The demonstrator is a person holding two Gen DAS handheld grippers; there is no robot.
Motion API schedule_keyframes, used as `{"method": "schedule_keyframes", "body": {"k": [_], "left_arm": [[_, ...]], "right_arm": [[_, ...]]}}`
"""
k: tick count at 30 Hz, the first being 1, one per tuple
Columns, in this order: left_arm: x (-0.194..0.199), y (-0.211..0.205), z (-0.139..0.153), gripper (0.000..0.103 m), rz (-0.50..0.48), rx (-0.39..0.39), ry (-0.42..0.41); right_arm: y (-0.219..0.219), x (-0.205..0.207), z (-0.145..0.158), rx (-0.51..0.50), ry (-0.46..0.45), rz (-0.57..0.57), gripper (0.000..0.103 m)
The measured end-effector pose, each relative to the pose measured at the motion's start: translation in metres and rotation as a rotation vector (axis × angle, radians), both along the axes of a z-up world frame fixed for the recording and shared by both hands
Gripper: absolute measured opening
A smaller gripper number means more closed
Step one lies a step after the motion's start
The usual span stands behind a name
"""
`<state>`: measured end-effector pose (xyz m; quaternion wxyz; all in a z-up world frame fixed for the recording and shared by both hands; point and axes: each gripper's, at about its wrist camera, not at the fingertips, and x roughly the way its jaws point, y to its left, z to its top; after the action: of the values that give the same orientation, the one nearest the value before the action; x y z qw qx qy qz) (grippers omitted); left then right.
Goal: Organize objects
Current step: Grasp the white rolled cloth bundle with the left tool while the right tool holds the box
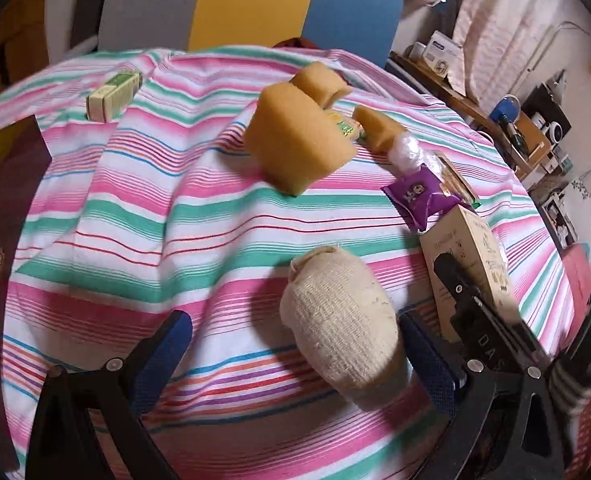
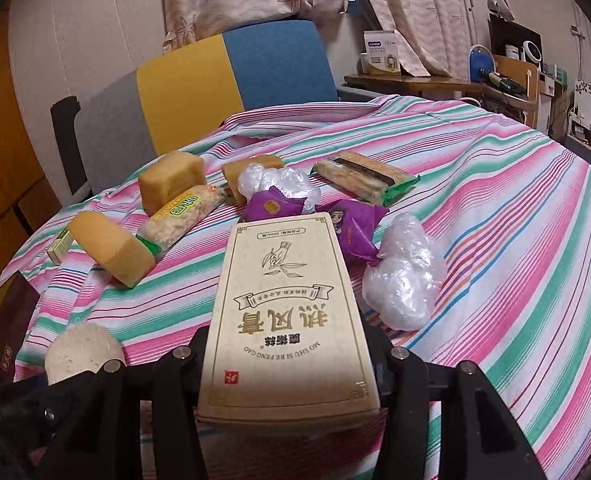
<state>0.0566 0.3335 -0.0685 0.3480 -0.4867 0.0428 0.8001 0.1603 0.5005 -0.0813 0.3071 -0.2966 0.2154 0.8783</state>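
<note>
Box (image 2: 287, 320) of beige card sits clamped lengthwise in my right tongs (image 2: 291, 364), above the striped cloth (image 2: 515, 240). My left tongs (image 1: 295, 344) gape around the sock roll (image 1: 339, 320), seemingly touching only the right pad.

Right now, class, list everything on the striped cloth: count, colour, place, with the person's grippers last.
Sponge blocks: three, yellow-orange, left and far middle.
Snack bars: two, clear wrappers with green ends, one among the sponges, one far right.
Purple packets: two, centre.
Plastic wads: two, clear, centre and right.
Small green box: one, far left.
Rolled sock: one, cream, near edge.
Beige box: one, held.
Left gripper: open around the sock.
Right gripper: shut on the beige box.
</note>
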Motion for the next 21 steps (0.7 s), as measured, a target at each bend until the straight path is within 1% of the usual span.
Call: {"method": "schedule_keyframes", "body": {"k": [1,3,4,5,6,7,8,9,10,12,15,21], "left_arm": [[-0.001,-0.004,-0.001,0.103,0.004,0.011,-0.012],[-0.005,-0.017,-0.004,0.102,0.036,0.058,-0.056],[-0.006,-0.023,-0.004,0.099,0.052,0.087,-0.072],[-0.007,-0.028,-0.005,0.098,0.054,0.108,-0.084],[-0.008,-0.029,-0.004,0.094,0.048,0.119,-0.09],[-0.009,-0.029,-0.002,0.085,0.031,0.136,-0.089],[-0.008,-0.03,0.0,0.078,0.015,0.15,-0.086],[-0.006,-0.031,0.003,0.061,-0.022,0.176,-0.089],[-0.004,-0.031,0.005,0.052,-0.047,0.192,-0.098],[0.002,-0.036,0.007,0.052,-0.053,0.185,-0.087],[0.006,-0.043,0.008,0.051,-0.06,0.2,-0.078],[0.004,-0.062,0.01,0.049,-0.039,0.211,-0.06]], "right_arm": [[0.0,0.0,0.0,0.0,0.001,0.0,0.053],[0.0,0.0,0.0,0.0,0.001,0.0,0.053],[0.0,0.0,0.0,0.001,0.0,0.0,0.053],[0.0,0.0,0.0,0.002,-0.001,-0.001,0.053],[0.0,0.0,0.0,0.004,-0.002,-0.001,0.053],[-0.001,0.0,0.0,0.005,-0.003,-0.002,0.053],[-0.001,0.0,0.0,0.008,-0.006,-0.003,0.053],[-0.002,0.0,0.0,0.012,-0.008,-0.004,0.053],[-0.002,-0.001,0.0,0.016,-0.012,-0.004,0.053],[-0.004,-0.002,0.0,0.027,-0.022,-0.007,0.053],[-0.005,-0.004,0.0,0.036,-0.035,-0.01,0.053],[-0.009,-0.006,0.001,0.069,-0.056,-0.02,0.052]]}}
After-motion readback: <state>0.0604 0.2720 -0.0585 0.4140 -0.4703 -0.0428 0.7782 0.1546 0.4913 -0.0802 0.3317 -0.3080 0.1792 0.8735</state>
